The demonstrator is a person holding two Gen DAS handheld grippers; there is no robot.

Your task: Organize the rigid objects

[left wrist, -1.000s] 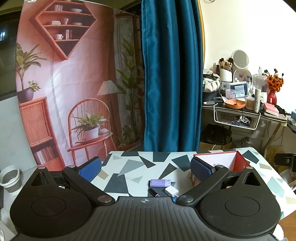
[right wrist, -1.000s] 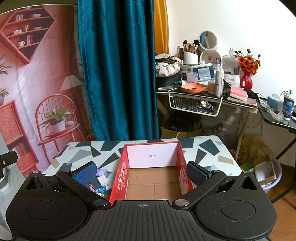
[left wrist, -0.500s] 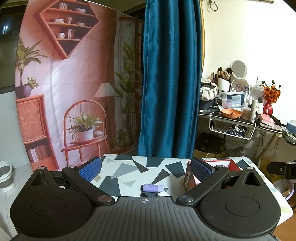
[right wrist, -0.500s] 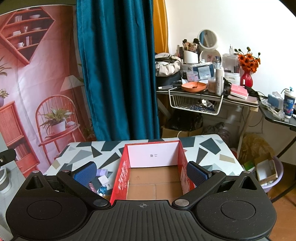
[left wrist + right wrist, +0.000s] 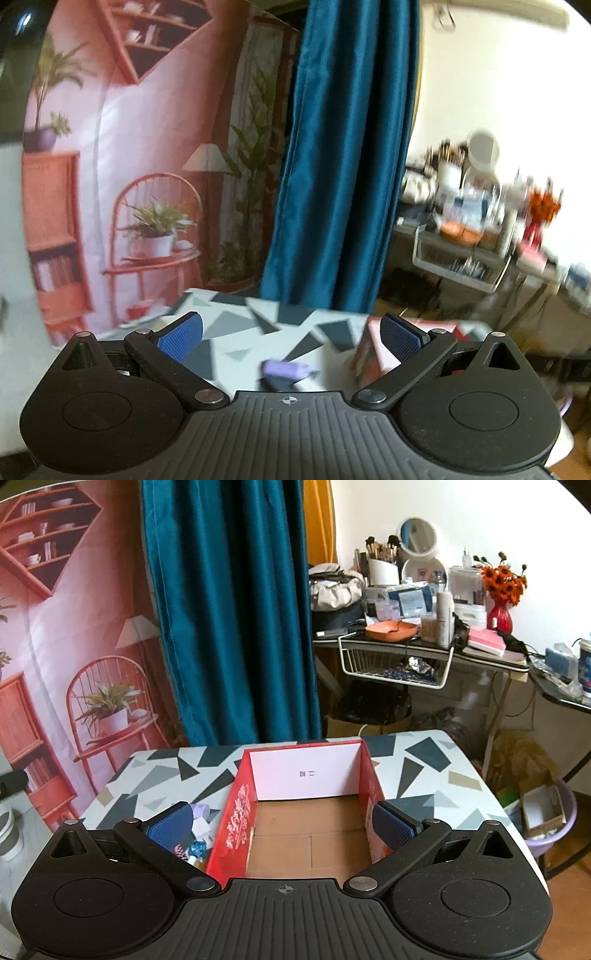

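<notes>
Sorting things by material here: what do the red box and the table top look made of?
Red box: seemingly cardboard, shown by the bare brown floor with flap seams; outside printed red, fairly glossy. Table top: smooth surface with a printed terrazzo-like pattern of grey shards, perhaps laminate or a plastic cover; the core is hidden.

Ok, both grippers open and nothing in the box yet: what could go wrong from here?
1. The left wrist view is motion-blurred, so the left gripper may misjudge its approach to the purple item.
2. The small items lie bunched right beside the red box wall; a finger could nudge the box or scatter neighbours.
3. The right gripper hangs over the box and may crowd the drop.
</notes>
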